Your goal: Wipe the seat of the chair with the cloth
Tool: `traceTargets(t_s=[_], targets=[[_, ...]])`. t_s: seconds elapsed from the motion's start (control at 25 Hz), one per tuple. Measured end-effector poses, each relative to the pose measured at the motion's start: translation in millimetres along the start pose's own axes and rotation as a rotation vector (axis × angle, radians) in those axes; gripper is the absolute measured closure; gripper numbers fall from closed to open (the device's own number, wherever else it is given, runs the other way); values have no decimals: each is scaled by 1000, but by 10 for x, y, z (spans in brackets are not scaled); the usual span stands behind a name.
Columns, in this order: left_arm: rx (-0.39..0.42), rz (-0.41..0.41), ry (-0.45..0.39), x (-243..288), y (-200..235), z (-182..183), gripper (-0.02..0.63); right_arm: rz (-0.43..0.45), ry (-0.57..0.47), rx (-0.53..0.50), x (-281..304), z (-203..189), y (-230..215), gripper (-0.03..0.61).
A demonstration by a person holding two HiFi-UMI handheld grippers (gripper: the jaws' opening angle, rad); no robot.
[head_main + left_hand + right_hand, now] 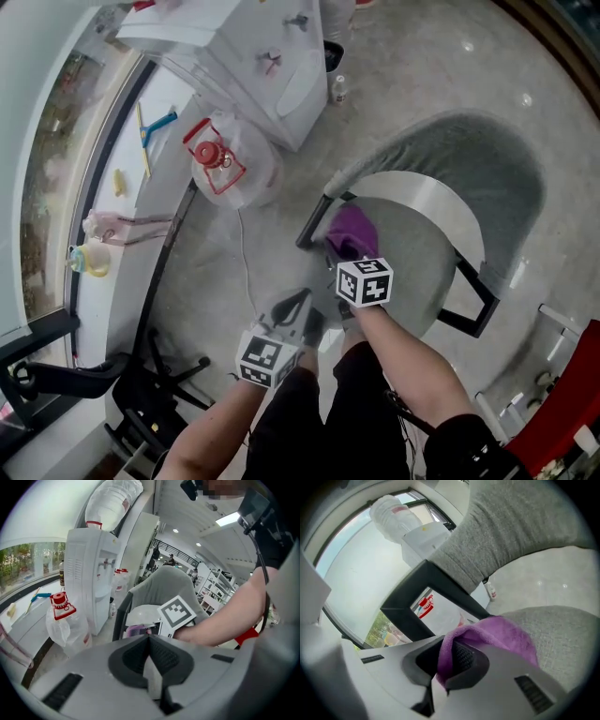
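— Where is the left gripper (150, 639)?
— Just off the front edge of the grey upholstered chair with the black frame (487, 159), its jaws pressed together on nothing.
— And the right gripper (449, 663)?
— Over the chair's seat, close to its black arm. It is clamped on the purple fleecy cloth (499, 632), which is bunched against the seat.
— Beyond the chair?
— A clear plastic water jug with a red cap (230, 164) is on the floor beside that arm, and a white water dispenser (248, 56) stands past it.
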State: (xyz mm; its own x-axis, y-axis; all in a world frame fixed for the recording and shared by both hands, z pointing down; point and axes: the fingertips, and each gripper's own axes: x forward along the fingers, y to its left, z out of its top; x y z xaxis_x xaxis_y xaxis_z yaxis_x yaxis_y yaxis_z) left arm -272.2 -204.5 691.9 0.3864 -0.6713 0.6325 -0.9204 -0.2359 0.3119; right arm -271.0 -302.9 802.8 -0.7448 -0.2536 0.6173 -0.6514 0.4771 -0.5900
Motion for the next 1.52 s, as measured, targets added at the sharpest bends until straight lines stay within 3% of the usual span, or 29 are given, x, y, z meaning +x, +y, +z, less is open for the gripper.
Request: traceTargets(t_s=[0.16, 0.28, 0.44, 0.72, 1.0, 1.28, 1.4, 1.52], targets=[[-8, -14, -9, 98, -147, 177, 606, 5, -104, 35, -392, 332, 67, 558], [37, -58, -20, 165, -345, 349, 606, -36, -195, 44, -823, 562, -67, 558], [66, -105, -30, 292, -579, 509, 606, -142, -269, 47, -1371, 673, -442, 557], [134, -201, 2, 618, -1046, 656, 606, -394, -340, 165, -2139, 581, -1502, 558], [152, -239, 30, 924, -1297, 671, 606, -583, -315, 247, -2482, 339, -2290, 557], [126, -211, 48, 1007, -1138, 590, 606, -698, -160, 323, -2274, -137, -2782, 557], [108, -187, 55, 972, -970, 486, 606, -715, -105, 348, -2124, -336, -2891, 557], [81, -157, 54, 909, -767, 389, 606, -674, -92, 266, -1882, -259, -2810, 558]])
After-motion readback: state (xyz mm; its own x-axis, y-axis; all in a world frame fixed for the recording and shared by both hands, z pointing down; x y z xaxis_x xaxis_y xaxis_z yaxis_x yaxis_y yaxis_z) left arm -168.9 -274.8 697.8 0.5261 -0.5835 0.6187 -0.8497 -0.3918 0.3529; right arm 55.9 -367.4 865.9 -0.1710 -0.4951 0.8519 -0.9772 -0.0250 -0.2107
